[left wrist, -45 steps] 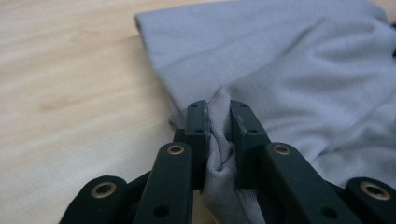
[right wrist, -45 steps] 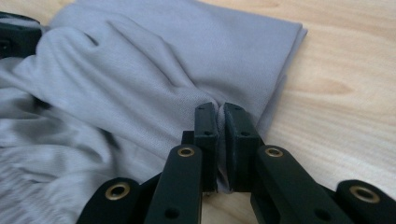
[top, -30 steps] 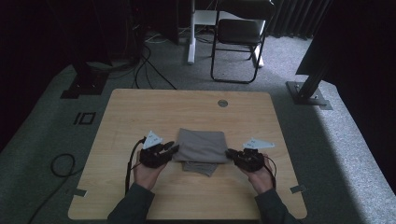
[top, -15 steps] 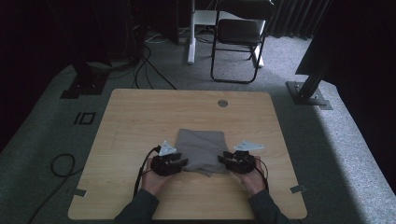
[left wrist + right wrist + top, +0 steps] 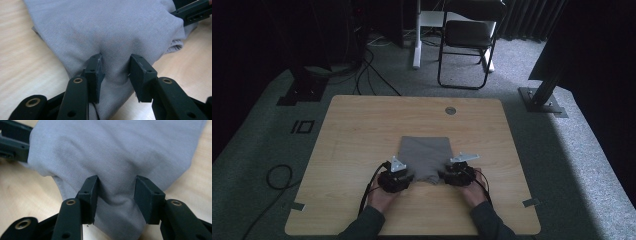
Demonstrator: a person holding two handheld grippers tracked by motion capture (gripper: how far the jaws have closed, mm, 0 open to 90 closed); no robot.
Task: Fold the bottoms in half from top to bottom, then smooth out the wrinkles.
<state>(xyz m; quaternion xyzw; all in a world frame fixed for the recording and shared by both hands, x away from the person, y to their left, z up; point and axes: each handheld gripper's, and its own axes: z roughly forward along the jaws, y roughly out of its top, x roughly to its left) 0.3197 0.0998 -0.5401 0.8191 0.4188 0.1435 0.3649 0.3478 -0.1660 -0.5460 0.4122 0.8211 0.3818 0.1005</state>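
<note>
On the wooden table (image 5: 362, 125), a folded grey cloth (image 5: 424, 155) lies near the middle, towards the person's edge. At its near left corner sits the left gripper (image 5: 404, 176), held in the left hand (image 5: 382, 197); its jaws stand partly apart, having just been closing a little, with a bunched ridge of the cloth (image 5: 115, 50) between the pads, which touch the fabric at its sides. At the near right corner, the right gripper (image 5: 444, 175), in the right hand (image 5: 473, 190), has just been opening; its jaws straddle a fold of the cloth (image 5: 117, 165) and stand partly apart, the fabric bulging between them.
</note>
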